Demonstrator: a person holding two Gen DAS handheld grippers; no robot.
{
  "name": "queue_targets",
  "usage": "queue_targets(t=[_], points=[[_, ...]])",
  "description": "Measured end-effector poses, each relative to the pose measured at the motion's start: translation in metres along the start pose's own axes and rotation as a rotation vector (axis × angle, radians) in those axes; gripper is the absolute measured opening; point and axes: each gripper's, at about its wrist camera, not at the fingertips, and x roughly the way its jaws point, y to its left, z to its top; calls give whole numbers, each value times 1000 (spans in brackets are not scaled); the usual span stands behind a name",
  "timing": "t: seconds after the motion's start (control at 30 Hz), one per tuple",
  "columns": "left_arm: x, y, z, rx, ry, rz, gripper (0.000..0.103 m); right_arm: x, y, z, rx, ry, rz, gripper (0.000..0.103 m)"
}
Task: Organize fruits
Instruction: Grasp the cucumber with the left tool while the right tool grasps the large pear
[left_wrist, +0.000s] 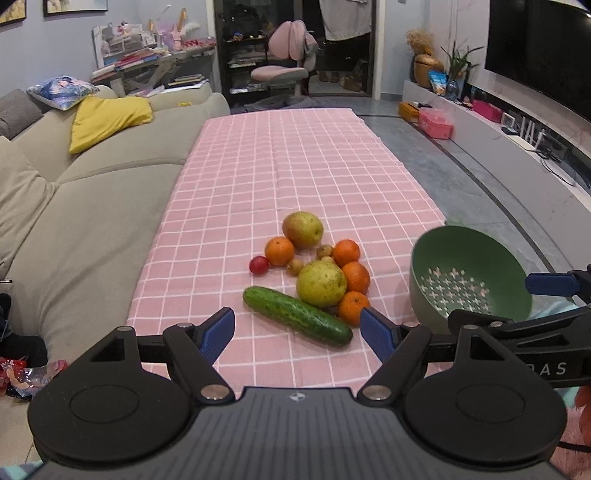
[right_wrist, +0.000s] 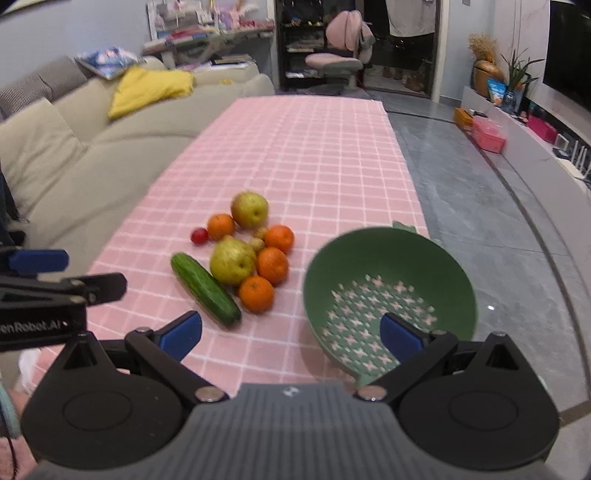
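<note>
Left wrist view: left gripper (left_wrist: 297, 330) level above the near end of the pink checked tablecloth (left_wrist: 295, 166), its blue ribbed pads spread wide, nothing between them. Just ahead lies a cucumber (left_wrist: 296, 315) — long, dark green, bumpy skin, set diagonally. Behind it a tight cluster: 2 yellow-green pears, the near pear (left_wrist: 321, 283) rounded and speckled, the far pear (left_wrist: 303, 229) with a reddish blush; 4 oranges with dimpled peel, the nearest orange (left_wrist: 352, 307) touching the near pear; 1 glossy cherry tomato (left_wrist: 259, 265) at the left edge; a few small brownish fruits between. Green colander (left_wrist: 469, 273) to the right — smooth matte bowl, cross-shaped holes in its base.

Right wrist view (slightly blurred): right gripper (right_wrist: 291, 334) low at the table's near edge, fingers apart and empty, the right pad over the colander's (right_wrist: 391, 251) interior. The fruit cluster sits left of the colander, apart from it. Beige fabric sofa (right_wrist: 74, 147) flanks the table's left.
</note>
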Motion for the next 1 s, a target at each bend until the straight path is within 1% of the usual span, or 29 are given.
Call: queue_targets(t=[0.1, 0.2, 0.23, 0.33, 0.4, 0.43, 0.47, 0.5, 0.57, 0.6, 0.63, 0.67, 0.7, 0.8, 0.9, 0.93, 1.0], points=[[4, 4, 5, -30, 0, 5, 91, 4, 3, 5, -23, -26, 14, 96], [9, 11, 10, -62, -2, 10, 91, 12, 8, 13, -78, -38, 7, 95], [12, 13, 12, -70, 2, 10, 91, 14, 10, 14, -100, -52, 13, 93], [22, 19, 16, -87, 25, 6, 89, 22, 12, 18, -155, -102, 43, 93], [31, 24, 18, -108, 51, -12, 82, 29, 15, 24, -185, -106, 59, 91], [35, 26, 18, -115, 65, -27, 80, 33, 17, 26, -200, -109, 71, 86], [40, 28, 18, -119, 81, -39, 76, 38, 19, 28, -218, -107, 80, 83], [46, 30, 19, -130, 97, -38, 74, 42, 20, 30, -232, -104, 87, 78], [52, 33, 21, -160, 104, -15, 74, 53, 23, 34, -248, -93, 95, 73], [57, 35, 22, -182, 111, -14, 74, 59, 23, 36, -250, -81, 104, 67], [62, 38, 23, -211, 124, -27, 74, 67, 24, 39, -251, -65, 121, 60], [68, 41, 25, -248, 145, -42, 71, 74, 24, 42, -248, -49, 143, 57], [76, 46, 26, -297, 177, -52, 66, 80, 25, 44, -244, -31, 162, 56], [102, 57, 26, -406, 249, -52, 64, 102, 30, 52, -256, 8, 193, 56], [123, 64, 25, -433, 262, -29, 63, 122, 37, 56, -282, 39, 196, 56], [128, 67, 24, -450, 270, -33, 63, 129, 39, 58, -287, 52, 203, 56], [139, 75, 20, -519, 298, -58, 63, 143, 42, 59, -300, 81, 212, 56]])
